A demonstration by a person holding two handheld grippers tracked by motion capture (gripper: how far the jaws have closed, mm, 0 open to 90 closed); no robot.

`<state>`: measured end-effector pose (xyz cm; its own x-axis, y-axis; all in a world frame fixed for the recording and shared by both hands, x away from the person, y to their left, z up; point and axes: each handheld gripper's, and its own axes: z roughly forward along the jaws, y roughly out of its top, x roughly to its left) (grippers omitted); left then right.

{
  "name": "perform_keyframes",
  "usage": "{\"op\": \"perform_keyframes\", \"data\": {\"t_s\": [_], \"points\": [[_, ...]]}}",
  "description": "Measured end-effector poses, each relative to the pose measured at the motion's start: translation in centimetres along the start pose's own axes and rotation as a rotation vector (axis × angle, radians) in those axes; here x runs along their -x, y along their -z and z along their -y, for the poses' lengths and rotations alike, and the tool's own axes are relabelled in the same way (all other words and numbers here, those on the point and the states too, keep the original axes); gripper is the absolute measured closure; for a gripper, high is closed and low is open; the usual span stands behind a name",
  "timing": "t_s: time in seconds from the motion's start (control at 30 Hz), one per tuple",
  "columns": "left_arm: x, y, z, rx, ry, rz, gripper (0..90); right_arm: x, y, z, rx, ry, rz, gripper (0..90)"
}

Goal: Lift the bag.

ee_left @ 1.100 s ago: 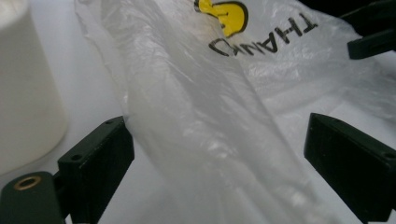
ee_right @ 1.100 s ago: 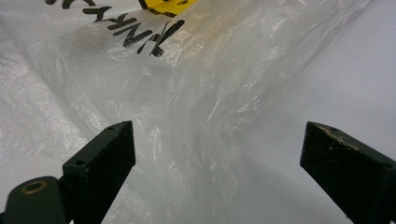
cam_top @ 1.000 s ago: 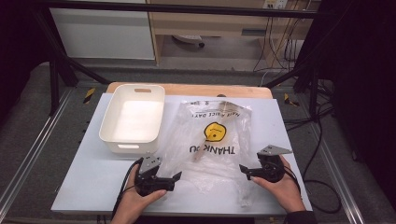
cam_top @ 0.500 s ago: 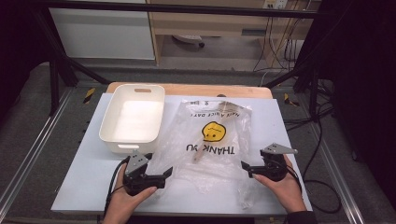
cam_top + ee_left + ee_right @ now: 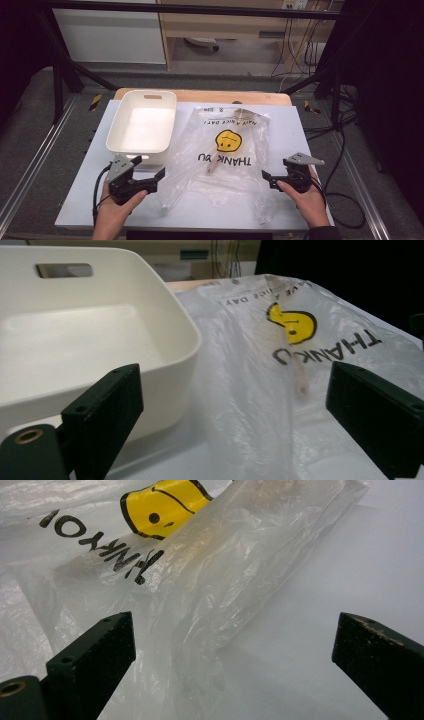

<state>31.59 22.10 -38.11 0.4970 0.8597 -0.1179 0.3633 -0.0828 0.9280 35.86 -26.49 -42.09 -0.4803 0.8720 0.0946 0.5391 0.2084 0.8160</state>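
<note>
On the table, clear plastic bag lying flat beside white bin — wooden stick inside. Left gripper and right gripper flanking bag, fingers spread wide, gripping nothing — likely poised for bag's edges.

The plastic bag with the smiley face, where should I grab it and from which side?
Probably the plastic bag is best taken at its crumpled near edge, where loose film bunches up off the table. Come in low from the person's side. The right claw is open beside the near right corner; the left claw is open by the near left.
</note>
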Motion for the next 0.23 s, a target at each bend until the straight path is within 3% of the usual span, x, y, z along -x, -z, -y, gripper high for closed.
{"op": "perform_keyframes", "data": {"t_s": [0.23], "points": [[-3.7,2.5,0.2,0.033,0.045,-0.074,7.3,1.0,1.0,0.0,0.076,-0.024,0.02,4.0]]}}
